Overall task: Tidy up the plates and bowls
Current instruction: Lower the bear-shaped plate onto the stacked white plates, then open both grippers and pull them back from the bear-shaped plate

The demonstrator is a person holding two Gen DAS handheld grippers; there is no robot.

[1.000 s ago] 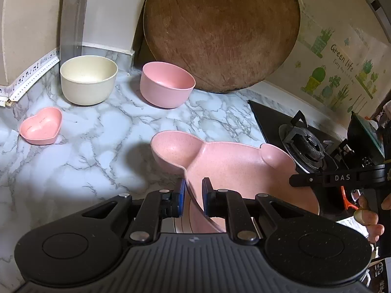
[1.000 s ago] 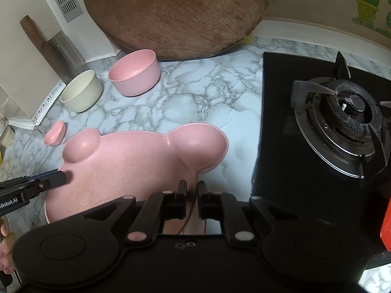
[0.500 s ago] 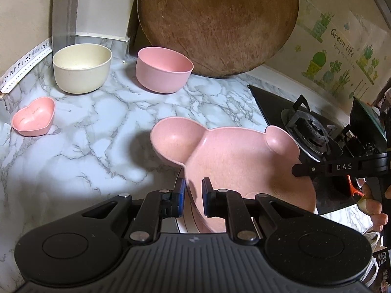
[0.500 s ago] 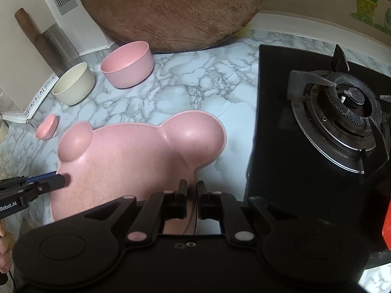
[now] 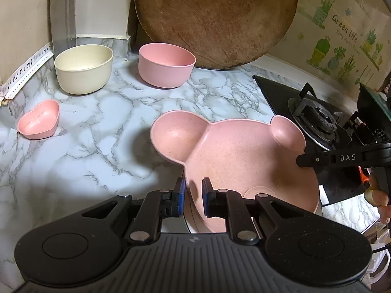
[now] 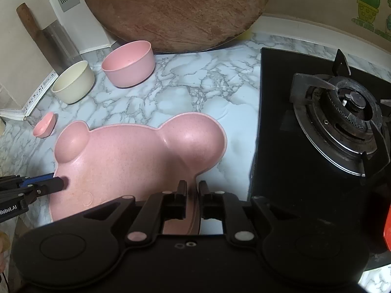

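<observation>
Compared with a second ago, the pink bear-shaped plate sits farther out ahead of both grippers, and the bowls at the back look larger and closer in the left wrist view; the plate's ears have risen higher in both views.

The left gripper is clamped on the near rim of the plate: the rim passes between its two fingers, the blue pad on the outside of the wall and the other finger inside the dish. The plate stretches away ahead and to the right of those fingers. The right gripper is closed on the opposite rim, its fingers pinching the edge between them, with the plate spreading ahead and to their left. Each gripper's tip shows in the other's view at the plate's far rim. The plate seems held just above the marble counter, though whether it touches is not clear.

Well ahead of the left fingers stand a cream bowl and a pink bowl, apart from each other, before a round wooden board. A small heart-shaped dish lies far left. The gas stove is to the right of the right fingers.
</observation>
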